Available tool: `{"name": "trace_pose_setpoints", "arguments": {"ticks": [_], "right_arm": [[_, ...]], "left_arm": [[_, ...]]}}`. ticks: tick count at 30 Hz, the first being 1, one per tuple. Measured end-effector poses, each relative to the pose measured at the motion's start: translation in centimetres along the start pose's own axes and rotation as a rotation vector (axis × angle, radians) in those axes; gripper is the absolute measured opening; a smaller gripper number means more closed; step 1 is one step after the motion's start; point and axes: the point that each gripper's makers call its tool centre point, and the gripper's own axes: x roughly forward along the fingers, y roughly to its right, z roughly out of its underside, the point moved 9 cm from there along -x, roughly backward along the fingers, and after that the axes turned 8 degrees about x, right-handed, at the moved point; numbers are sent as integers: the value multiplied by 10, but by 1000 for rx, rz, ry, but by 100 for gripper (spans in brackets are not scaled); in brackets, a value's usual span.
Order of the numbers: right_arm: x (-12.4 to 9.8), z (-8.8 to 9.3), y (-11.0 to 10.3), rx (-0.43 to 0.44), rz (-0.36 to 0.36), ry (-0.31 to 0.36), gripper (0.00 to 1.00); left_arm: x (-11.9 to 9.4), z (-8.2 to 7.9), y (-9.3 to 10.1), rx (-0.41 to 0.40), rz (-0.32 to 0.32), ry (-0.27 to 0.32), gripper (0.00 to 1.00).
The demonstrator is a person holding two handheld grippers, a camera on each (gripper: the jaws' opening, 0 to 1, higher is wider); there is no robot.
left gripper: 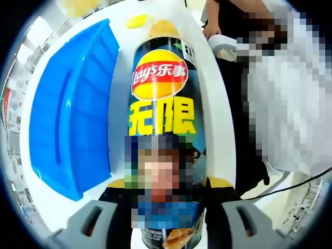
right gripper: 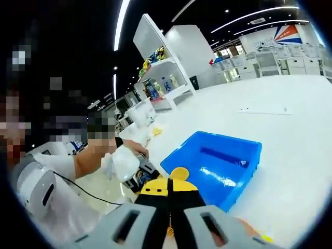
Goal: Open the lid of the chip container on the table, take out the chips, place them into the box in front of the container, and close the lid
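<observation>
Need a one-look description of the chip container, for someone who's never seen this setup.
On the white table, beside the big blue box, a tall tube lies between the jaws of the left gripper. That tube is the chip container: dark, with a red-and-yellow Lay's logo and large yellow characters, unlike the plain blue box.

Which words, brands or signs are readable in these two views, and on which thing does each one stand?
"Lay's乐事": red and yellow logo on the chip can, between the left claw jaws.
"无限": big yellow characters under that logo.
Red and blue sign on the far wall, right gripper view: white lettering too blurred to read.
</observation>
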Motion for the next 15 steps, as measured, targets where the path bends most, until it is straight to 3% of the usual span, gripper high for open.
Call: {"name": "trace_pose_setpoints", "arguments": {"ticks": [7,15], "right_arm": [[24,-17,15,25,3,-20,0],[55,-17,32,68,6,-41,0]], "left_arm": [[0,0,0,-1,1,3,54],[0,0,1,-6,4,7,55]]}}
